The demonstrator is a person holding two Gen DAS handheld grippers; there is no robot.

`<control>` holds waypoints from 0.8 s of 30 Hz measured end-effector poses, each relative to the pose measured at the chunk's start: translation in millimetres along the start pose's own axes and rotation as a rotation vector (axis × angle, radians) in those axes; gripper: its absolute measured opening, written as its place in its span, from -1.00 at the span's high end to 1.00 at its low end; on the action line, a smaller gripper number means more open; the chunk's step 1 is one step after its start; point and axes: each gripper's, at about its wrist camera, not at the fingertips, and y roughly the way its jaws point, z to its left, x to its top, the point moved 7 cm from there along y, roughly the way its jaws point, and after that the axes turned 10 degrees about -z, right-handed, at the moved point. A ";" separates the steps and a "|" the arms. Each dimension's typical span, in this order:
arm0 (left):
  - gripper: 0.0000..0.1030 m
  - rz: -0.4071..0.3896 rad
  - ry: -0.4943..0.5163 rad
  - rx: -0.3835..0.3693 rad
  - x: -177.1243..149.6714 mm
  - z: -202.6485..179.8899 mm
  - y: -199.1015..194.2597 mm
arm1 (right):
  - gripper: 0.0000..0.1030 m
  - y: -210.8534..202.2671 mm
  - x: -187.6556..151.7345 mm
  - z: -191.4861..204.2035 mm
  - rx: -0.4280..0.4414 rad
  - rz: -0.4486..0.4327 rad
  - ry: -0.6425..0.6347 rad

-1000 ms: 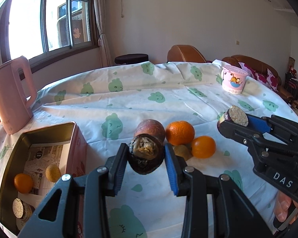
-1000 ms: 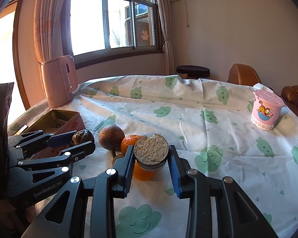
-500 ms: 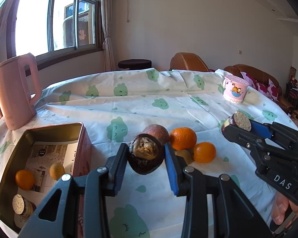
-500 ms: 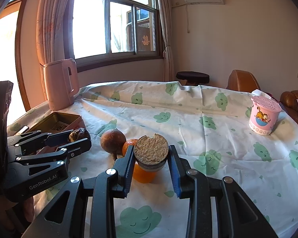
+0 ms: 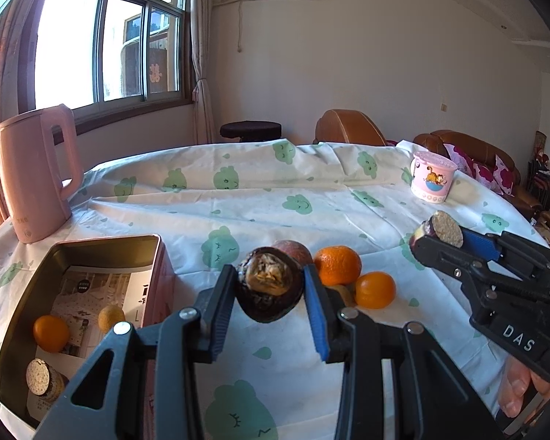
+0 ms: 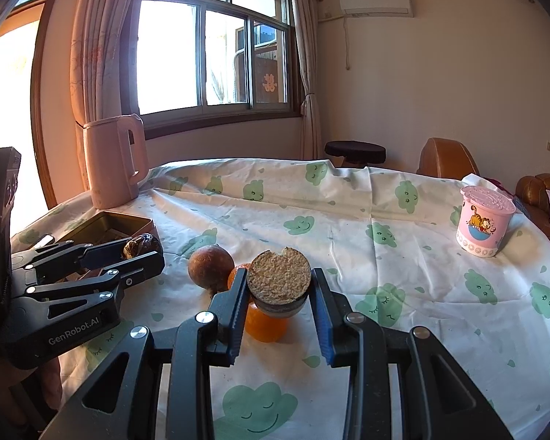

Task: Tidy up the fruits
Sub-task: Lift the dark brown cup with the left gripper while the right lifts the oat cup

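Both hand-held grippers point forward and slightly downward over the desk [image 5: 260, 198], each clamped on a piece of fruit. Low in the centre of the left wrist view, the left hand-held gripper [image 5: 269, 295] squeezes a dark, wrinkled fruit [image 5: 269, 288] with an open, yellowish top between its black and blue pads. At the right edge of that view the right hand-held gripper [image 5: 438, 236] reaches in from the lower right, with a person's fingers [image 5: 515, 390] showing beneath it; its body reads "DAS". It grips a dark-skinned cut fruit [image 6: 278, 280] whose pale, grainy face fills the lower centre of the right wrist view. Seen at the left of that view, the left tool's body reads "GenRobot.AI". Two oranges [image 5: 337, 264] and a brown round fruit [image 6: 211, 266] lie on the cloth mid-frame. At lower left, an open tin box [image 5: 154, 256] holds an orange, a yellowish fruit and another cut piece.
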 end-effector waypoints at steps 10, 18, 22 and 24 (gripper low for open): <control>0.24 -0.024 0.004 0.009 2.6 0.0 -4.4 | 0.33 -4.1 2.2 1.3 -0.005 -0.023 -0.008; 0.24 -0.045 0.003 0.017 5.2 1.1 -7.8 | 0.33 -7.0 3.3 1.4 -0.007 -0.042 -0.010; 0.24 -0.055 0.002 0.020 6.1 2.3 -9.5 | 0.33 -8.4 4.4 1.2 -0.008 -0.052 -0.012; 0.24 -0.063 0.003 0.023 6.4 2.3 -11.1 | 0.33 -9.6 4.9 1.4 -0.009 -0.058 -0.012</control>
